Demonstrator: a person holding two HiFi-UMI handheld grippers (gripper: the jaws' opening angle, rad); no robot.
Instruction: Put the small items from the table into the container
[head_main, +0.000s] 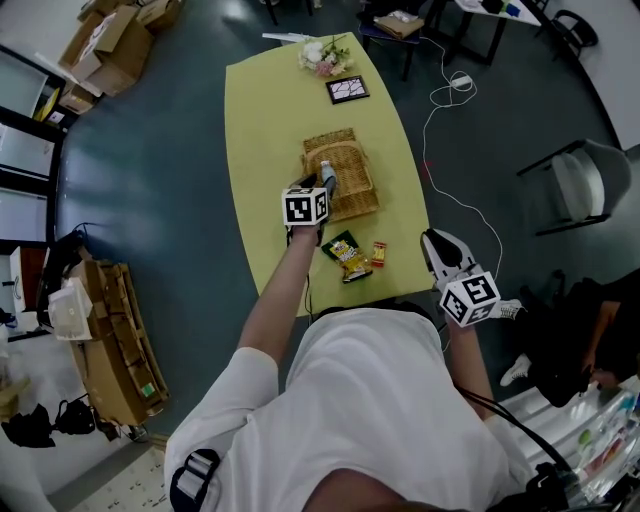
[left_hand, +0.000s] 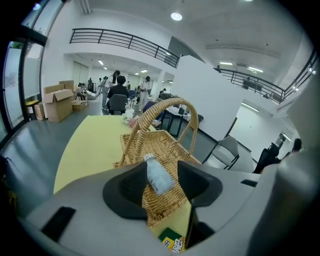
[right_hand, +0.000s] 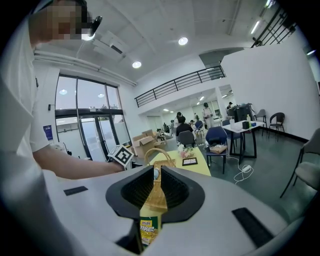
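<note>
the person's white shirt (head_main: 370, 400) filled the near ground, with both arms reaching out over the yellow table (head_main: 265, 130). the left gripper (head_main: 323, 186) hung over the near corner of the wicker basket (head_main: 357, 190), angled down into it, and its fingers (left_hand: 125, 187) stood released. the small clear bottle (left_hand: 159, 176) lay slantwise between them, cap away from the hand. it sat close against one finger, with a strip of wicker showing between it and the other, so nothing was clamping it. the bottle was either in the basket or just above it; i could not tell which. the right gripper (head_main: 437, 244) hovered at the table's right-hand edge, its fingers a narrow slit apart with nothing in them. what the next move turned on, to my eye, was the green and yellow snack packet (head_main: 347, 256). it lay flat on the table just short of the basket, with a small red packet (head_main: 378, 254) just beside it on the right. both lay between the two hands, and the red one was the closer to the right gripper. through that gripper's slit the snack packet sat dead ahead and the basket straight beyond it, so i judged that hand lined up on both. the snack packet's long axis ran roughly from the person toward the basket, a little skewed. fingers coming in from the right would therefore meet its long side, not its end.
</note>
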